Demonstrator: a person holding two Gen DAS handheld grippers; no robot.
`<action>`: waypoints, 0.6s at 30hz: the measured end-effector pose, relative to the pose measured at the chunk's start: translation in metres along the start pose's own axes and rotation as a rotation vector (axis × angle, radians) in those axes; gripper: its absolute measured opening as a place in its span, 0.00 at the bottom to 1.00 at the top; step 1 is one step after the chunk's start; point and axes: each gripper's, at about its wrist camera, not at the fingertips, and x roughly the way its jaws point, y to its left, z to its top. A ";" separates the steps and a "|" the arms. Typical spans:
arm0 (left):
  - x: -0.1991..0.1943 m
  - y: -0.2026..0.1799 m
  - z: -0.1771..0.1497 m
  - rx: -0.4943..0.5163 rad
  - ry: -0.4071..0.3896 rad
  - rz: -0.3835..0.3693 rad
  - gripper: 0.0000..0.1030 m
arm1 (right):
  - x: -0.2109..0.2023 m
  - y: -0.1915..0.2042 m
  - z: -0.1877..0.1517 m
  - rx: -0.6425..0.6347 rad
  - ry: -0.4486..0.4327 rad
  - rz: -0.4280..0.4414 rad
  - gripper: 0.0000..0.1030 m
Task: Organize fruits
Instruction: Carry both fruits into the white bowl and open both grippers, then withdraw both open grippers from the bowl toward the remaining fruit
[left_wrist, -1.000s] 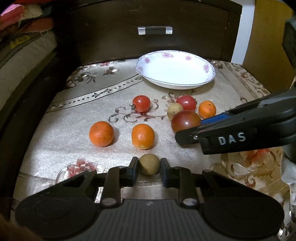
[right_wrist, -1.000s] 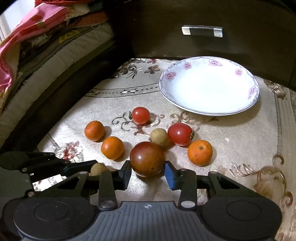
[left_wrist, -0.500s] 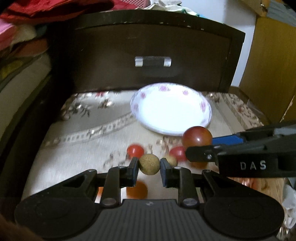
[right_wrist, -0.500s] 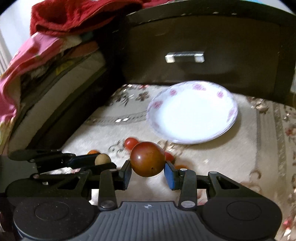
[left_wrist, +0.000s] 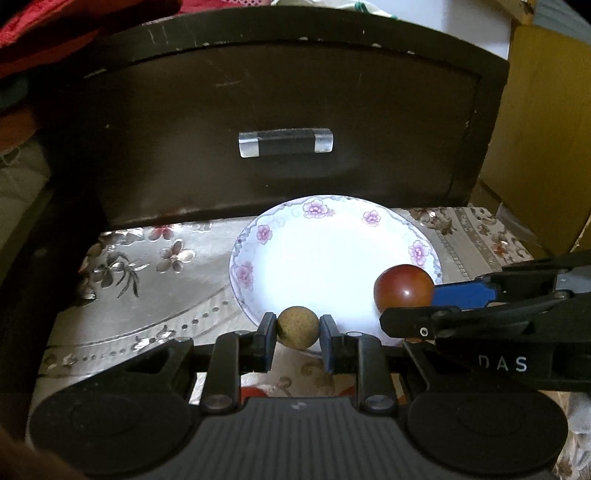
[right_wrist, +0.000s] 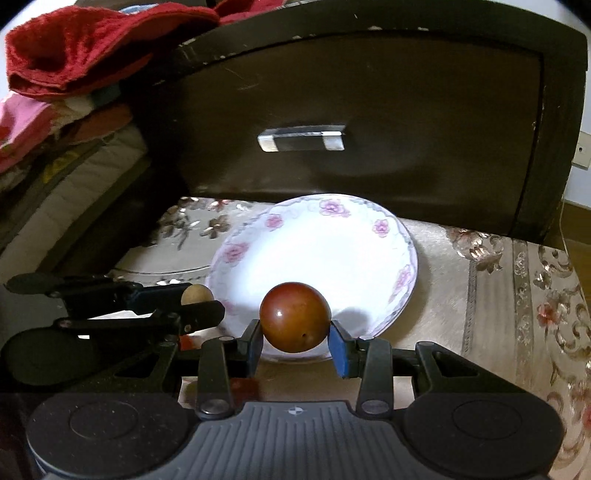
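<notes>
My left gripper (left_wrist: 298, 332) is shut on a small tan round fruit (left_wrist: 297, 328), held above the near rim of the white flowered plate (left_wrist: 258, 236). My right gripper (right_wrist: 295, 338) is shut on a large dark red-brown fruit (right_wrist: 294, 322), held over the near part of the same plate (right_wrist: 369, 225). In the left wrist view the right gripper (left_wrist: 417, 302) comes in from the right with the red-brown fruit (left_wrist: 403, 287). In the right wrist view the left gripper (right_wrist: 201, 301) is at the left with the tan fruit (right_wrist: 195, 294). The plate holds no fruit.
A dark wooden drawer front (left_wrist: 280, 110) with a clear handle (left_wrist: 286, 141) stands right behind the plate. A patterned cloth (right_wrist: 517, 280) covers the surface. Red and pink fabrics (right_wrist: 81, 48) are piled at the left. Bits of red fruit (left_wrist: 253, 391) show below the left fingers.
Both grippers lifted their fruits off the cloth and moved forward toward the plate. The other fruits on the cloth have dropped out of view behind the grippers.
</notes>
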 end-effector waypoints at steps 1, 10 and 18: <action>0.003 0.000 0.001 0.000 0.004 -0.001 0.30 | 0.003 -0.002 0.001 -0.001 0.001 -0.004 0.34; 0.011 0.000 0.002 -0.003 0.009 0.008 0.30 | 0.013 -0.008 0.004 0.000 0.010 -0.014 0.37; 0.009 0.001 0.003 -0.022 0.015 0.011 0.35 | 0.010 -0.008 0.005 -0.020 -0.009 -0.035 0.38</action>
